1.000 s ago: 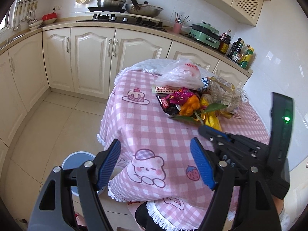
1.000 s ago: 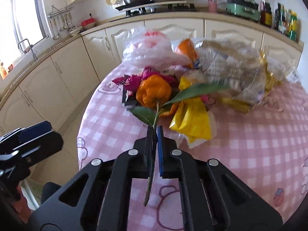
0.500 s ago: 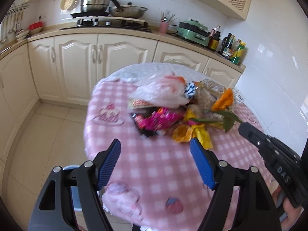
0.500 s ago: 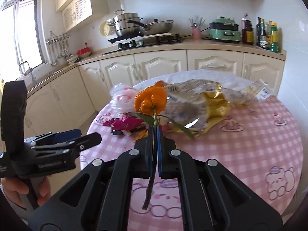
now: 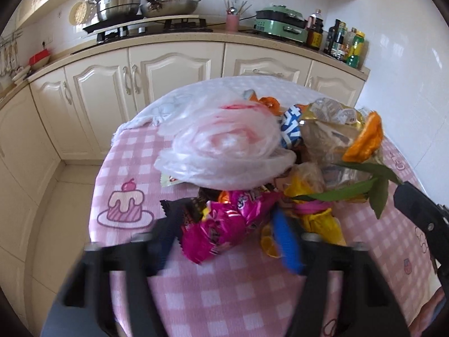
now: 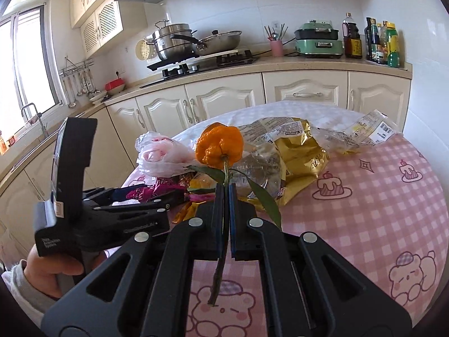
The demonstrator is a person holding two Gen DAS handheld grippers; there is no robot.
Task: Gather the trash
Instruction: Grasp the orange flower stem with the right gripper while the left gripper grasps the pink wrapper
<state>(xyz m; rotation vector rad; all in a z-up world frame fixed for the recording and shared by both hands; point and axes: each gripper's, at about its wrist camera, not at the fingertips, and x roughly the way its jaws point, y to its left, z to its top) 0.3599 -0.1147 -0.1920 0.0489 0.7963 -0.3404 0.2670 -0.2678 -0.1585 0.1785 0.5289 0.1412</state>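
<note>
A heap of trash lies on the round table with its pink checked cloth [image 5: 224,295]. At the heap's near edge is a magenta snack wrapper [image 5: 224,224]. My left gripper [image 5: 227,233] straddles it and its jaws are closing, blurred; a small gap still shows at the blue right pad [image 5: 286,241]. My right gripper [image 6: 226,191] is shut on the green stem of a leafy orange [image 6: 219,147], held up above the table. In the left wrist view the orange [image 5: 367,137] hangs at the right, above the right gripper's tip [image 5: 415,210].
The heap also holds a white-pink plastic bag [image 5: 224,146], a gold and clear bag [image 6: 294,154], a yellow wrapper [image 5: 320,219] and a blue-white wrapper [image 5: 291,126]. Cream cabinets [image 5: 168,75] and a counter with pots [image 6: 174,42] and bottles [image 6: 381,42] stand behind the table.
My left gripper moved forward over the table to the heap, and its jaws narrowed around the magenta wrapper. My right gripper lifted the orange by its stem, up off the heap.
</note>
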